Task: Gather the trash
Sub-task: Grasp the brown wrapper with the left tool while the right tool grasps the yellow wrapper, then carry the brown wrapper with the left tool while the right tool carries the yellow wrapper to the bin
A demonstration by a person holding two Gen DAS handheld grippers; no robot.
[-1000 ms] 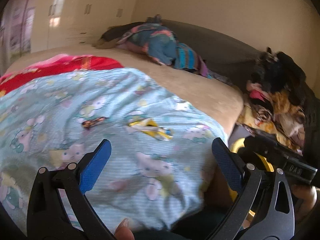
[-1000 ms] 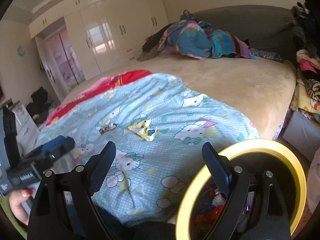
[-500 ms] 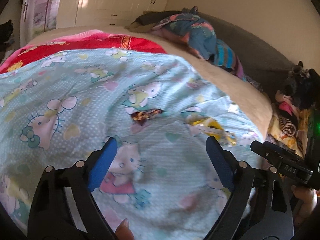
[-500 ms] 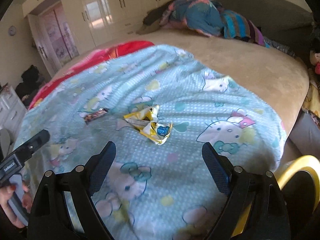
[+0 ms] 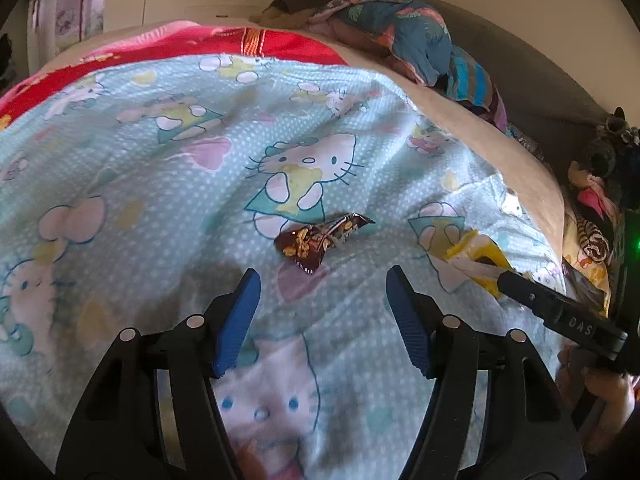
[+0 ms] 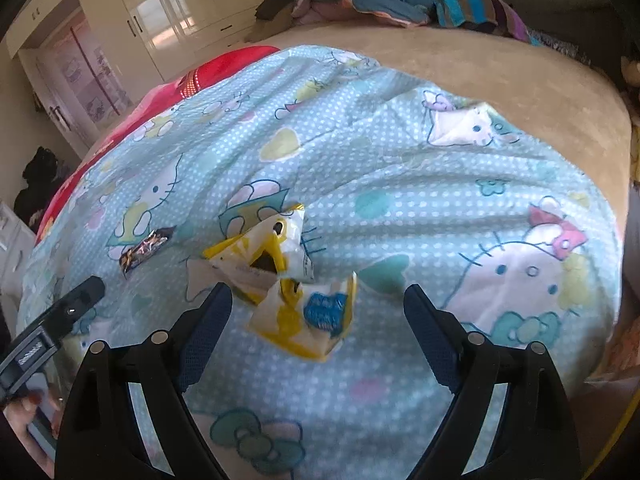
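With both tongs closing on nothing, the left tongs (image 5: 322, 280) neared the brown wrapper (image 5: 320, 240) and the right tongs (image 6: 318, 296) the yellow wrappers (image 6: 280, 280) on the bed's blanket (image 5: 160, 200), light crinkly litter probably best pinched at a raised fold.

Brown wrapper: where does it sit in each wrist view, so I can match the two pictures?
Left wrist: brown wrapper lies near the middle, just above the gap of the left tool.
Right wrist: brown wrapper lies at mid-left, left of the yellow wrappers.
Shared landmark: the yellow wrappers, at the right edge in the left view, on the same blue blanket.
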